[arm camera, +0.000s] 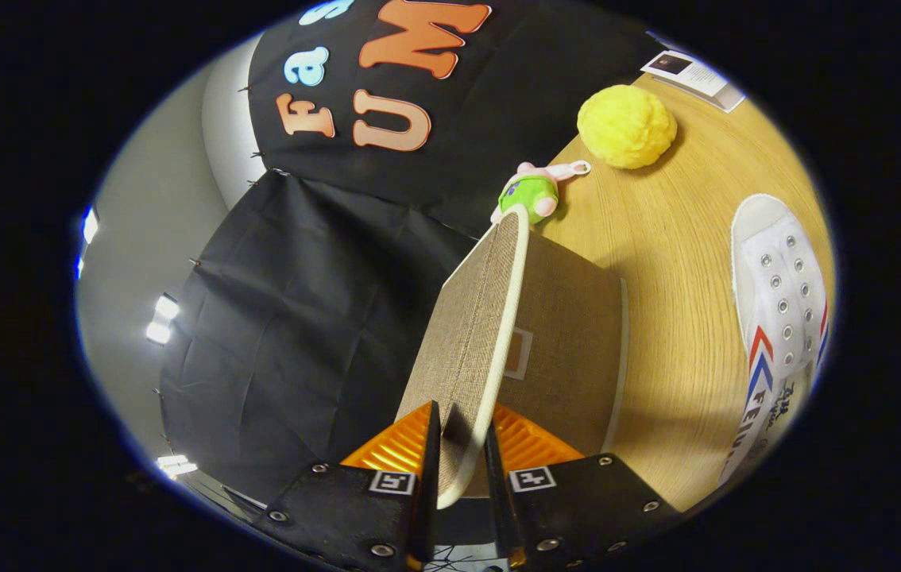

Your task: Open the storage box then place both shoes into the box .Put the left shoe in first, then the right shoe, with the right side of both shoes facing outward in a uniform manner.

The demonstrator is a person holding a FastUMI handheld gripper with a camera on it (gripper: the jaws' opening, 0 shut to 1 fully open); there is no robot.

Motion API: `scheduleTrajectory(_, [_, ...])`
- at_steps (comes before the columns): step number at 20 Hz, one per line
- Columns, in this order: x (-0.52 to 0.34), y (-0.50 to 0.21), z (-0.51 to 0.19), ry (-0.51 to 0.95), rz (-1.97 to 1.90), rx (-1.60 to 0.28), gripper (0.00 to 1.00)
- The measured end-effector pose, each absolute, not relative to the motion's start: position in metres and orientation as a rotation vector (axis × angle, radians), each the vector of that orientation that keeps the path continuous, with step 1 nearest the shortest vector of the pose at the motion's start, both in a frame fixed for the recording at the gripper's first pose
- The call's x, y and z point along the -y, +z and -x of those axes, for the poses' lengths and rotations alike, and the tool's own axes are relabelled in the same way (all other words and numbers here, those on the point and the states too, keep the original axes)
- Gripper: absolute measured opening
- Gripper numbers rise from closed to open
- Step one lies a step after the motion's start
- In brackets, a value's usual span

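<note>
Black cloth fills the booth's wall (pixel 299 318) on the far left, and next to it we see the lid (pixel 470 334) of the storage box (pixel 570 349), a panel of beige woven fabric with a pale trimmed edge, tipped up so that it stands on edge and runs away from us. Our gripper (pixel 462 453) is clamped on that lid: the near rim sits between the two fingers, and both press against it. The box body (same woven fabric, with a small pale square on its side) rests on the wooden table (pixel 657 238) just right of the lid. Beyond the lid's far tip lies a small plush toy (pixel 534 195) in green and pink, and further right a fuzzy yellow ball (pixel 627 125). A white booklet (pixel 693 75) lies beyond the ball. Well to the right of the box lies a white shoe (pixel 784 318) with red and blue chevrons on its side, apart from the box.
</note>
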State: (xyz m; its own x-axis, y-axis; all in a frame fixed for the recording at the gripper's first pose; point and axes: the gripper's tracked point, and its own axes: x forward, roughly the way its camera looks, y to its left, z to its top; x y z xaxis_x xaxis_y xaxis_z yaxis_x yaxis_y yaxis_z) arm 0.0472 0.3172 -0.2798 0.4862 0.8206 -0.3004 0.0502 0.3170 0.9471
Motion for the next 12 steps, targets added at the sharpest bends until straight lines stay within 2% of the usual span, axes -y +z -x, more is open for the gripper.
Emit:
scheduleTrajectory(1, [-0.316,-0.276,-0.05,0.611,-1.151,-0.941,0.14])
scheduleTrajectory(3, [-0.315,-0.26,-0.058,0.611,-1.174,-0.9,0.09])
scheduleTrajectory(12, [-0.35,-0.18,-0.082,0.69,-1.111,-0.803,0.1])
